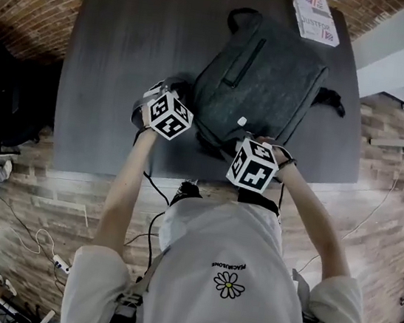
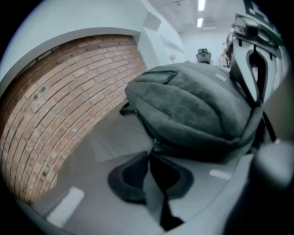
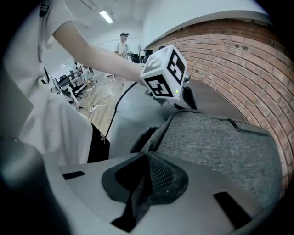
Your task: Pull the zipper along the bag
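Note:
A dark grey backpack (image 1: 266, 76) lies flat on the dark table (image 1: 121, 49). My left gripper (image 1: 187, 106) is at its near left corner. In the left gripper view the pads (image 2: 131, 176) are closed together at the zipper pull (image 2: 155, 146), where the bag's seam (image 2: 183, 149) begins. My right gripper (image 1: 244, 139) is at the bag's near edge. In the right gripper view a fold of grey bag fabric (image 3: 138, 197) is pinched between its pads (image 3: 163, 176), and the left gripper's marker cube (image 3: 165, 75) shows beyond the bag (image 3: 216, 142).
A printed box (image 1: 315, 16) lies at the table's far right corner. A black strap end (image 1: 333, 101) sticks out from the bag's right side. The table's front edge (image 1: 185, 177) runs just below both grippers. Brick floor surrounds the table. A person (image 3: 121, 43) stands far off.

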`<state>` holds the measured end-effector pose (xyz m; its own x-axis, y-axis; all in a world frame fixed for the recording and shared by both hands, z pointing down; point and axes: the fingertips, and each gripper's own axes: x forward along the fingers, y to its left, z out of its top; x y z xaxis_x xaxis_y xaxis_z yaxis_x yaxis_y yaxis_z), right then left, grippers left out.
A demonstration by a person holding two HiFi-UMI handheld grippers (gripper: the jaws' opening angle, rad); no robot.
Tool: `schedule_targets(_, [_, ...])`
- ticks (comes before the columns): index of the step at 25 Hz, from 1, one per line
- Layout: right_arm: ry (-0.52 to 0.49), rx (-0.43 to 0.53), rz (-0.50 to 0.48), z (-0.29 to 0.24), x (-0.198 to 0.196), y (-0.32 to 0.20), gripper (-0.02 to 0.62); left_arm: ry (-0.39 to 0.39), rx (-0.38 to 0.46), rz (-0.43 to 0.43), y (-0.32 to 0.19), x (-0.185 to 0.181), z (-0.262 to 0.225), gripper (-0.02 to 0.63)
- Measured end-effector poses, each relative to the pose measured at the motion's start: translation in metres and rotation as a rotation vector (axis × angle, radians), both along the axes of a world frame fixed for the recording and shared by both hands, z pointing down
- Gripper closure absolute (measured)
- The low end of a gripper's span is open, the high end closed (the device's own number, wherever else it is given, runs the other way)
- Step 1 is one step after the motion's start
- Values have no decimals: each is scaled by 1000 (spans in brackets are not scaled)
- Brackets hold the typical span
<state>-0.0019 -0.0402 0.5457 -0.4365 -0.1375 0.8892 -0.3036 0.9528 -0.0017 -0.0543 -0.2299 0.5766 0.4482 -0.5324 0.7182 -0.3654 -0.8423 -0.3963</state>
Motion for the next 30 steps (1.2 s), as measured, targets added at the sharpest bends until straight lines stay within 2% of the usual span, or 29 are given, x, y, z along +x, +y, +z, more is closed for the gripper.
schedule_targets(10, [14, -34, -44, 1, 28, 35, 575, 9, 19, 81, -38, 67, 4, 574])
schedule_targets(14, [10, -33, -41, 3, 32, 38, 575, 50, -4, 80, -49, 87, 6, 575])
schedule_targets(18, [3, -46, -48, 6, 34, 37, 575, 13, 10, 131, -63, 111, 8, 572])
schedule_targets(19, [10, -53, -54, 8, 34, 38, 575, 21, 13, 116, -71, 116, 7, 572])
schedule_targets(20, [25, -68, -69, 11, 35, 42, 575, 57, 10, 64, -84, 121, 5, 586])
schedule_targets(22, [47, -120, -116, 17, 39, 62, 575, 187, -28, -88, -119, 128, -9, 609])
schedule_targets(23, [38, -135, -125, 20, 40, 74, 575, 207, -30, -102, -132, 133, -22, 609])
schedule_targets(25, [8, -130, -97, 22, 39, 84, 572, 138, 46, -18, -147, 145, -47, 609])
schedule_targets(26, [0, -126, -76, 21, 40, 83, 569, 130, 74, 13, -151, 150, -59, 609])
schedule_targets(28, [-5, -134, -58, 18, 44, 79, 565, 176, 86, 22, -151, 159, -77, 609])
schedule_targets(30, [-15, -141, -63, 17, 47, 79, 561, 191, 89, 24, -144, 163, -77, 607])
